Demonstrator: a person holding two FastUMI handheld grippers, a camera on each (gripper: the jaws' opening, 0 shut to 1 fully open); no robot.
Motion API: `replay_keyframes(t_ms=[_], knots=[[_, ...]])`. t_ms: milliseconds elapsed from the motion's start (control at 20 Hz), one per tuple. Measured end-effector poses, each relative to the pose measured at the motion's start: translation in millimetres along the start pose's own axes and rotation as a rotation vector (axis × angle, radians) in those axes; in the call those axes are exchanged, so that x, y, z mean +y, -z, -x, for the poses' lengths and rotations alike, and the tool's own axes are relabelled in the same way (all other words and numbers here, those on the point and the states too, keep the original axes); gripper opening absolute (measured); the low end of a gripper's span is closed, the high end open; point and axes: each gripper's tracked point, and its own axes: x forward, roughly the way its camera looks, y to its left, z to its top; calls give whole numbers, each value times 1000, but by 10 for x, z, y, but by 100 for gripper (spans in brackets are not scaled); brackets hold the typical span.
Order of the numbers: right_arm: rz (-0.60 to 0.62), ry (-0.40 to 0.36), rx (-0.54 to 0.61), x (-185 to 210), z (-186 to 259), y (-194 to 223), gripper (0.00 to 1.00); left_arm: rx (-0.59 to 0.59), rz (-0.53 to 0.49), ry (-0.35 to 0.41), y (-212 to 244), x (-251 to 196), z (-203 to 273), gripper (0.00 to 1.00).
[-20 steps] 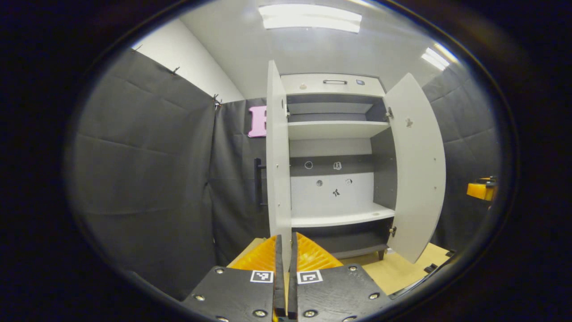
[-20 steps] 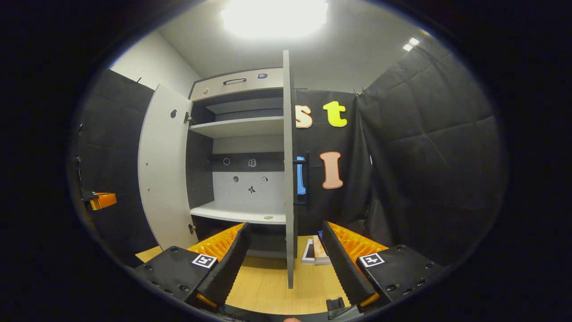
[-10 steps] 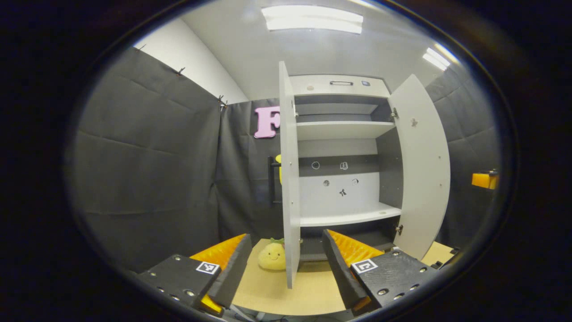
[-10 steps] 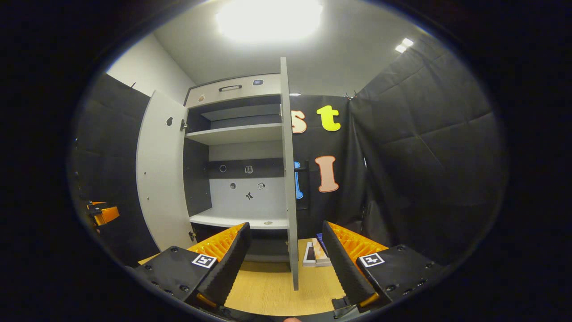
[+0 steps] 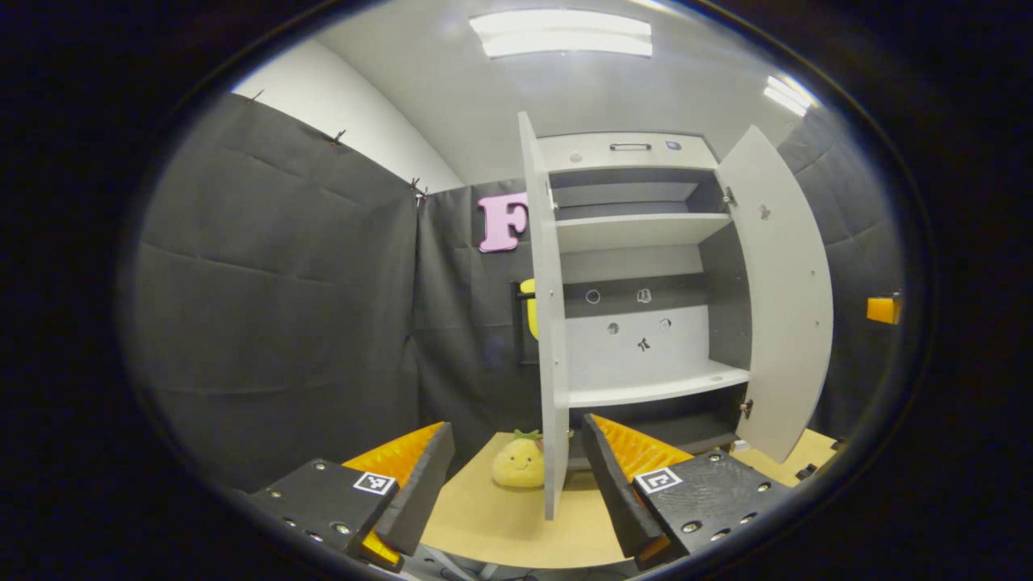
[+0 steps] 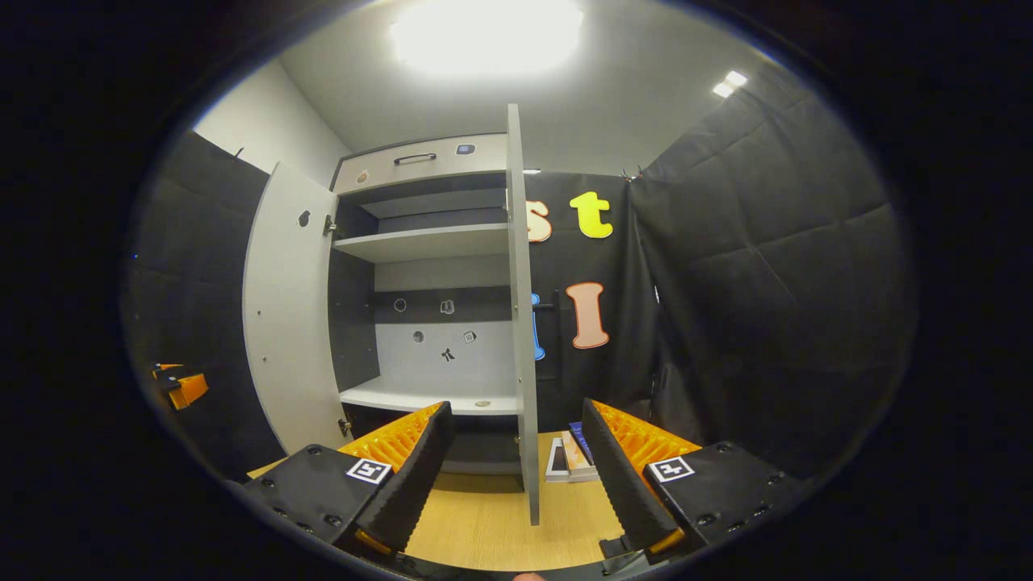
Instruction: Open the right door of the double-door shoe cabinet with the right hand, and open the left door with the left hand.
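Note:
The shoe cabinet [image 5: 637,234] stands with both doors swung out, its pale shelves bare. In the left gripper view the left door [image 5: 551,323] is edge-on, with its lower end between my fingers and apart from both. My left gripper [image 5: 516,492] is open. The right door [image 5: 787,298] hangs wide to the right. In the right gripper view the right door [image 6: 524,323] is edge-on, its bottom edge between the spread fingers of my open right gripper [image 6: 516,484], touching neither. The left door [image 6: 286,315] stands out at the left.
A yellow plush toy [image 5: 519,462] sits on the wooden floor board [image 5: 476,516] beside the left door's foot. A few flat boxes [image 6: 567,460] lie on the floor behind the right door. Black cloth walls close in on both sides. The other gripper [image 5: 884,309] shows far right.
My left gripper, shut on the left door's edge a second ago, has let go and opened, then drifted left of the door. The right gripper stays open and nearly still.

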Motion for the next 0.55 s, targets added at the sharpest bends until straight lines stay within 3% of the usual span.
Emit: replay_keyframes(t_ms=[350, 550], knots=[[2, -1, 10, 7, -32, 38, 100, 1, 45, 16, 12, -57, -2, 90], [2, 3, 6, 4, -61, 21, 100, 6, 12, 6, 15, -42, -31, 91]])
